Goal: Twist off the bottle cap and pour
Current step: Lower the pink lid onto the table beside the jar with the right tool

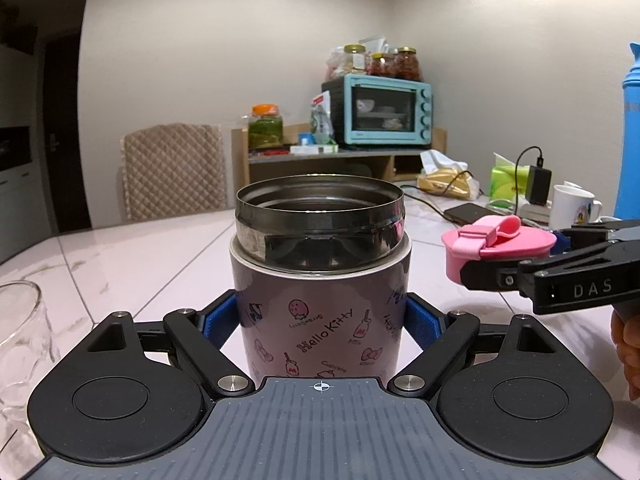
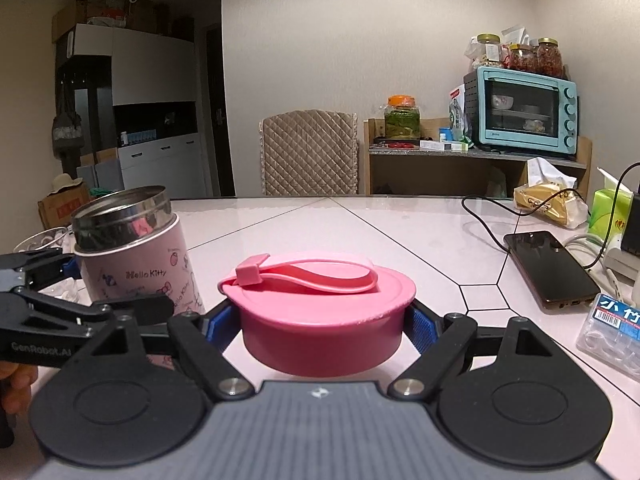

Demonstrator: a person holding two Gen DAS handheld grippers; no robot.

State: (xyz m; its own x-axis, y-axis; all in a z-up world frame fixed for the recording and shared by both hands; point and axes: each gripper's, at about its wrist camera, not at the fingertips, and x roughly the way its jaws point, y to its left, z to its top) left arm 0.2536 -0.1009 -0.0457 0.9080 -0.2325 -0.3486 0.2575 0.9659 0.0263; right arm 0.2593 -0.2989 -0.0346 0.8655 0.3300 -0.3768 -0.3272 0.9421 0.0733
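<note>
A pink Hello Kitty flask (image 1: 320, 320) with an open steel mouth stands upright on the table. My left gripper (image 1: 320, 322) is shut on its body, blue pads on both sides. The flask also shows at the left in the right wrist view (image 2: 136, 264). My right gripper (image 2: 320, 328) is shut on the pink cap (image 2: 320, 316) with its strap loop, held off the flask to its right. In the left wrist view the cap (image 1: 500, 246) is at the right, level with the flask's mouth. A clear glass (image 1: 20, 344) stands at the left.
A phone (image 2: 548, 268) on a cable, tissue packs (image 2: 608, 208), a white mug (image 1: 572, 206) and a blue bottle (image 1: 630, 140) lie at the right of the pale table (image 2: 360, 224). A clear plastic box (image 2: 612, 332) is near the right. A chair and shelf with an oven stand behind.
</note>
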